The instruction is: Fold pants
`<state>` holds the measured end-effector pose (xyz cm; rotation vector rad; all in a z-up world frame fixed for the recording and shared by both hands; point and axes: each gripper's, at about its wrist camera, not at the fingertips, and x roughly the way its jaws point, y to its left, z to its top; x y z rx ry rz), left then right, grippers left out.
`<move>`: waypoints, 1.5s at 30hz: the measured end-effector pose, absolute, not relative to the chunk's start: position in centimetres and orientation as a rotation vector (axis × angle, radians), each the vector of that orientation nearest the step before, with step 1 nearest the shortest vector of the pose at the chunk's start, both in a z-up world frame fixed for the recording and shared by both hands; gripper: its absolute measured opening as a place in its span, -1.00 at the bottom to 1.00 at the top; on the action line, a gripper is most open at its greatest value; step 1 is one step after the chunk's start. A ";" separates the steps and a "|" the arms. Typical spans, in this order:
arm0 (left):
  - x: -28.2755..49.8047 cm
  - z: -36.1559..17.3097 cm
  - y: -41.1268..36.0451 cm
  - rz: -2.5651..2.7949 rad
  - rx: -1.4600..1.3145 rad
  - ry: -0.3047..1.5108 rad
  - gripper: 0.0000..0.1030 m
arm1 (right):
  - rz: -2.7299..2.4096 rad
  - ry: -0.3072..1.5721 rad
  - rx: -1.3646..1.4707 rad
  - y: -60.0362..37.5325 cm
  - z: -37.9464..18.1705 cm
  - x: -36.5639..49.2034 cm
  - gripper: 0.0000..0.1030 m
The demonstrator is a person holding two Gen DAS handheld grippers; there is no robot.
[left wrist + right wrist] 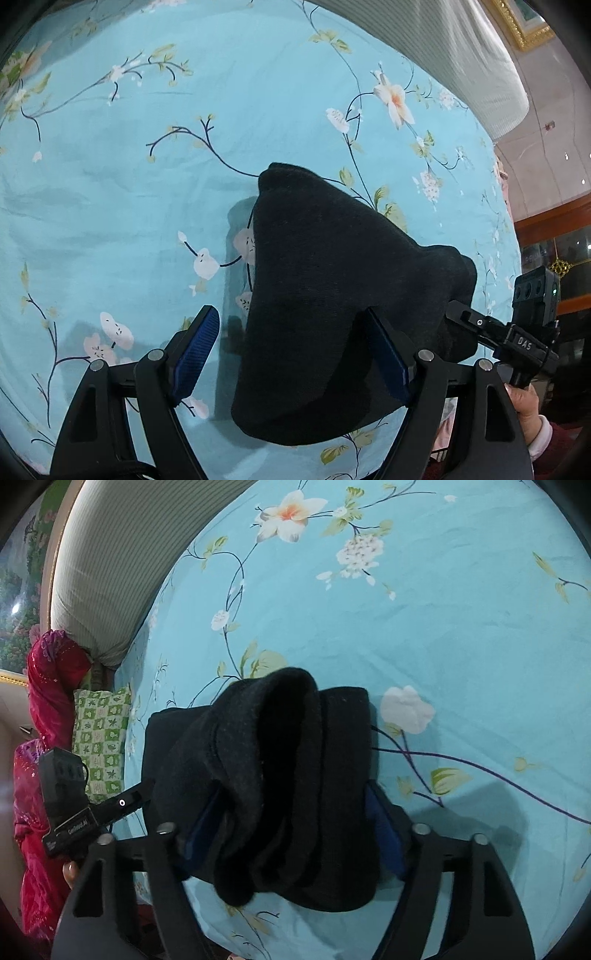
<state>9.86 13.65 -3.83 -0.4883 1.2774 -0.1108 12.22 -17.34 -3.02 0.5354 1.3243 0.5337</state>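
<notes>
Over floral bedsheet [110, 206], left gripper [291, 354] gapes; right gripper [295, 830] straddles black pants [280, 775], grip unclear.

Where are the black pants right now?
The black pants lie bunched on the blue floral bedsheet, between the open right gripper fingers, the left gripper beside them.
</notes>
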 end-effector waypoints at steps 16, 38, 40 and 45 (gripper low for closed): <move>10.7 -5.0 13.7 -0.114 -0.518 1.301 0.63 | 0.546 1.338 0.493 -18.2 -3.2 12.5 0.43; 10.2 -3.6 12.5 -0.179 -0.543 1.213 -0.46 | 0.682 1.232 0.491 -17.1 -0.7 12.0 -0.17; 10.1 -2.8 12.8 -0.173 -0.552 1.191 -0.47 | 0.696 1.212 0.493 -17.0 0.1 12.4 -0.18; 10.3 -0.5 14.0 -0.122 -0.542 1.124 -0.47 | 0.742 1.173 0.472 -15.7 1.8 14.0 -0.19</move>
